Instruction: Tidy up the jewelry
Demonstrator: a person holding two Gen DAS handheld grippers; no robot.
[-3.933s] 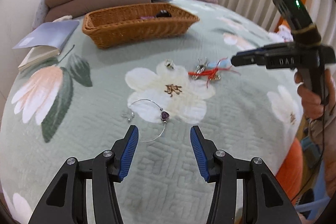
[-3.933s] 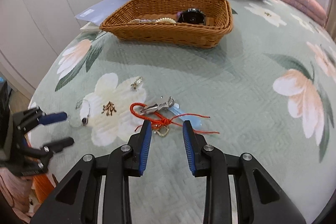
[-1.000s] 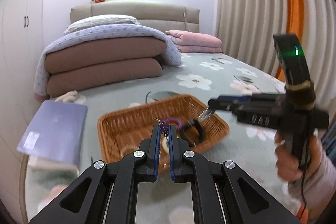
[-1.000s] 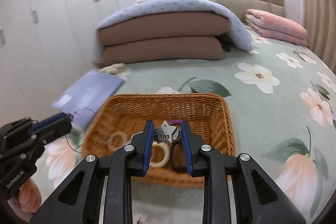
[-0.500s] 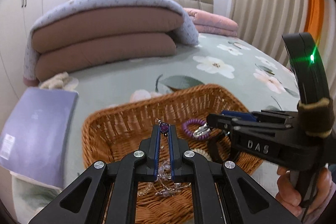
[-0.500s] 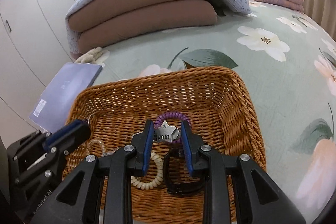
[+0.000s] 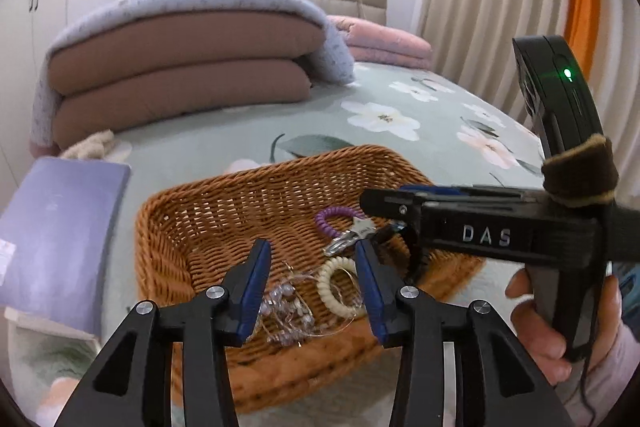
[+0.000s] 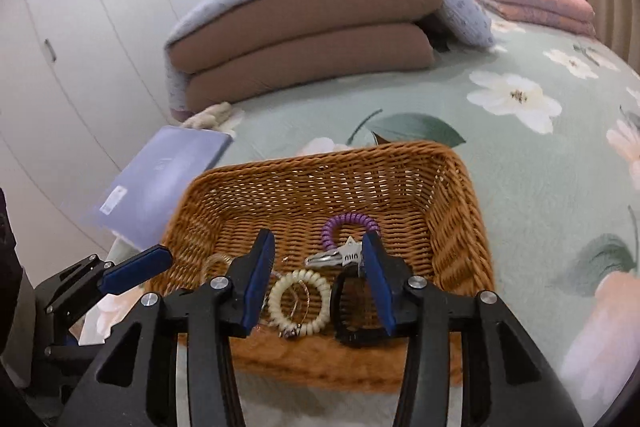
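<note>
Both grippers have just let go of their loads: the left gripper [image 7: 312, 279] and the right gripper [image 8: 318, 281], clamped half a second ago, now stand with jaws spread wide and empty above the brown woven wicker basket [image 8: 460, 187] on the flowered green bedspread [image 8: 540, 155]. The silver star-shaped hair clip [image 8: 340, 255] now lies inside the basket beside the purple spiral hair tie [image 8: 348, 223], and the thin wire necklace with clear beads [image 7: 288, 307] rests near the cream spiral bracelet [image 8: 299, 301]. I judge these two pieces as stored, so the grippers are free for any remaining jewelry
</note>
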